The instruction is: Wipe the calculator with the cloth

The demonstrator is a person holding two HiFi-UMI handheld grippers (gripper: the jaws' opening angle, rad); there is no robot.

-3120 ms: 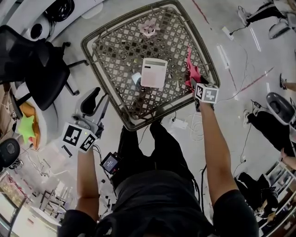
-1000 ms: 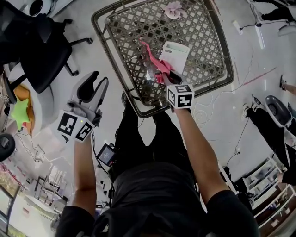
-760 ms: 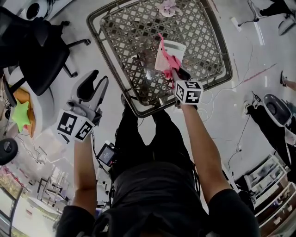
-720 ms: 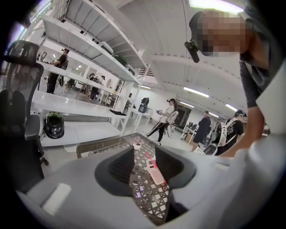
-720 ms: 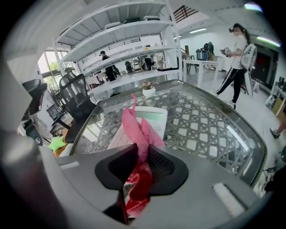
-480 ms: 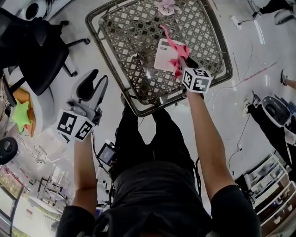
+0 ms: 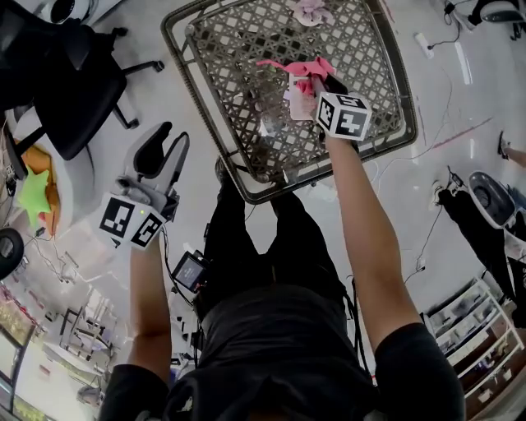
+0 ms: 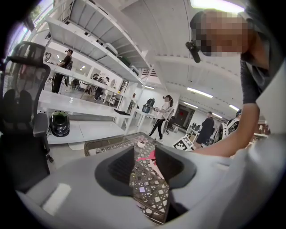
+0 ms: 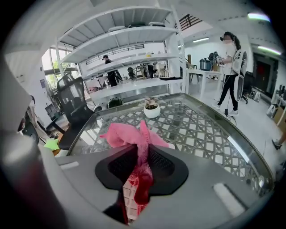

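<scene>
Head view: right gripper point(image 7: 319, 85) pinches the pink cloth point(image 7: 294, 66) over the calculator point(image 7: 297, 104), right of centre on the lattice table point(image 7: 246, 178). We'd press the cloth flat and drag lightly, lest the calculator slide. Left gripper point(image 7: 171, 141) spread, empty, near left. Count: one cloth, one calculator, one small pot point(image 7: 312, 10), two grippers.

A square surface point(image 7: 222, 66) with rounded corners, a dark metal rim and a clear top over brown woven lattice carries three things. A white rectangular calculator point(image 7: 297, 103) lies flat near the middle, its far end covered by a pink cloth point(image 7: 289, 66). A small round white pot point(image 7: 311, 10) holding a plant stands upright near the far edge, well apart from the calculator. A small pale square object point(image 8: 142, 189), too small to identify, lies between the calculator and the left edge
</scene>
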